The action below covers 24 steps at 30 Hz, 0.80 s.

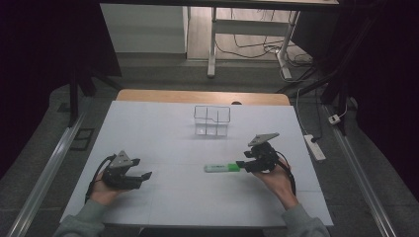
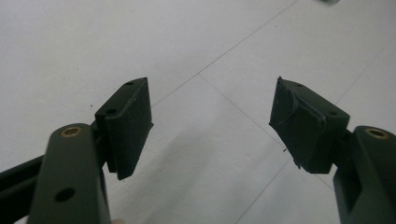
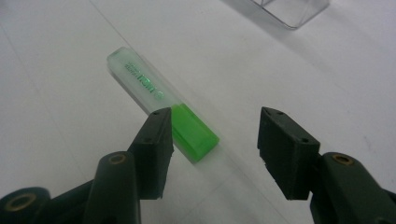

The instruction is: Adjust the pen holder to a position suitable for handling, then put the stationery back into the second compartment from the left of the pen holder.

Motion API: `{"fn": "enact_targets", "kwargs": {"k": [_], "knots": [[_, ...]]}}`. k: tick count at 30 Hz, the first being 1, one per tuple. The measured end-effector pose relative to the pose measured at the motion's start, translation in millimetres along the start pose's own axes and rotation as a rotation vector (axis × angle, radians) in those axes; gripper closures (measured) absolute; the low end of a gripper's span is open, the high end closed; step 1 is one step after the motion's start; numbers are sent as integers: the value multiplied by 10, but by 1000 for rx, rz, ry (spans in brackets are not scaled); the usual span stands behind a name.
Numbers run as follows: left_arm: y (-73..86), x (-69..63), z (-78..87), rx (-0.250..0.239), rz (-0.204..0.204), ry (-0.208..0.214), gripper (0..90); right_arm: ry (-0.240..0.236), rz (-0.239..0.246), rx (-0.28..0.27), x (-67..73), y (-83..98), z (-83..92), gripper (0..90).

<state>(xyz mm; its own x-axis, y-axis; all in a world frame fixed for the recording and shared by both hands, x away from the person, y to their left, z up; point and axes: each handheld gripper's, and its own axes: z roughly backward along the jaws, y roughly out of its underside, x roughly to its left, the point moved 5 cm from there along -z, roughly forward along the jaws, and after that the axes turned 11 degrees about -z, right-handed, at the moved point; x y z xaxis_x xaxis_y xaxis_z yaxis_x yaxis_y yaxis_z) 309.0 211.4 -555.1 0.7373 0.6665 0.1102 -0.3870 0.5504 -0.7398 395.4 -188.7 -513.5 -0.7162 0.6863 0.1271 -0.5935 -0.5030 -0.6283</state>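
Resting at left: the left gripper point(image 1: 143, 176) lies low on the near-left part of the white table point(image 1: 163, 133), held by the person's left hand point(image 1: 104, 190).
Left jaws: standing wide apart in the left gripper view point(image 2: 210, 123), with nothing but bare tabletop and its thin seam lines between them.
Middle of table: a green highlighter point(image 1: 222, 168) lies flat, its length running left to right, well to the right of the left gripper.
Highlighter detail: in the right gripper view its pale, clear body with green print points away, and its solid green end point(image 3: 192, 131) lies closest to the jaws.
Far centre: a clear plastic organiser point(image 1: 212, 120) with compartments stands on the table, well beyond the highlighter and apart from it.
Right gripper: the right gripper point(image 1: 240, 164) sits at the highlighter's right end, held by the right hand point(image 1: 277, 178) and pointing left.
Right jaws: apart, not clamped; the green end point(image 3: 192, 131) lies just beside one pad point(image 3: 156, 149), while the other pad stands clear of it.
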Motion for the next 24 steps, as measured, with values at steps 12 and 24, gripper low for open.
{"fn": "enact_targets", "kwargs": {"k": [12, 24], "knots": [[1, 2, -2, 2, -2, 5, 291, -29, 115, 80, 75, -73, -137, 347], [3, -3, -8, 6, -4, 9, 291, -54, 211, 150, 90, -103, -261, 319]]}}
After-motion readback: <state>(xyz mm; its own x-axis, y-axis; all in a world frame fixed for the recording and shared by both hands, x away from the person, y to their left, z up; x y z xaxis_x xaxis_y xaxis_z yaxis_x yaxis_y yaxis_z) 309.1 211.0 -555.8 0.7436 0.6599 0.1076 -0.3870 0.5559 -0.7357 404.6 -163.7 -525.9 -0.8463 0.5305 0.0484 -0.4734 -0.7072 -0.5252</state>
